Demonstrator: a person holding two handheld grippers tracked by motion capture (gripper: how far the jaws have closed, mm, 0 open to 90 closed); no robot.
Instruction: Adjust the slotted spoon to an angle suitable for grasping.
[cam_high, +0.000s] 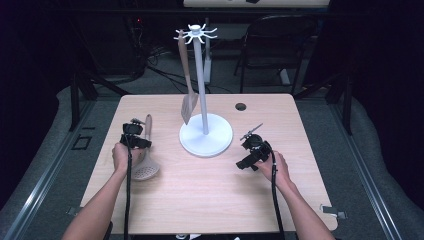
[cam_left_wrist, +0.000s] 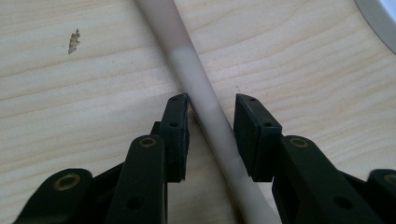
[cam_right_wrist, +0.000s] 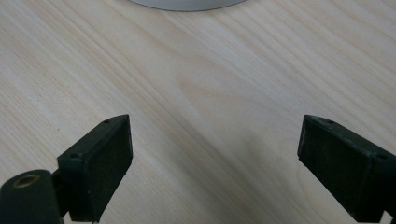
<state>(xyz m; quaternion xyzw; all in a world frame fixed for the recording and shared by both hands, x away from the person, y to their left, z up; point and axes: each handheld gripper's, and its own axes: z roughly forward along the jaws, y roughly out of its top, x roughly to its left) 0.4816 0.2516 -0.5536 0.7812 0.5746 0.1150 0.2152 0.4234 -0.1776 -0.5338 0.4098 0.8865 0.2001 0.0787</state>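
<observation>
A beige slotted spoon (cam_high: 146, 170) lies on the wooden table (cam_high: 210, 200), left of the white hook stand (cam_high: 206, 137). My left gripper (cam_high: 139, 134) is down over its handle (cam_left_wrist: 201, 93). The jaws straddle the handle: the left pad (cam_left_wrist: 180, 126) touches it and the right pad stands a little apart, so the grip is open. A beige slotted spatula (cam_high: 187, 92) hangs from a hook at the stand's top. My right gripper (cam_high: 246, 153) rests right of the stand's base, open wide (cam_right_wrist: 215, 126) over bare wood.
The stand's round base (cam_left_wrist: 380, 18) lies close to the right of the spoon handle. A cable hole (cam_high: 240, 106) sits at the table's far right. A dark chair (cam_high: 280, 40) and cables stand beyond the far edge.
</observation>
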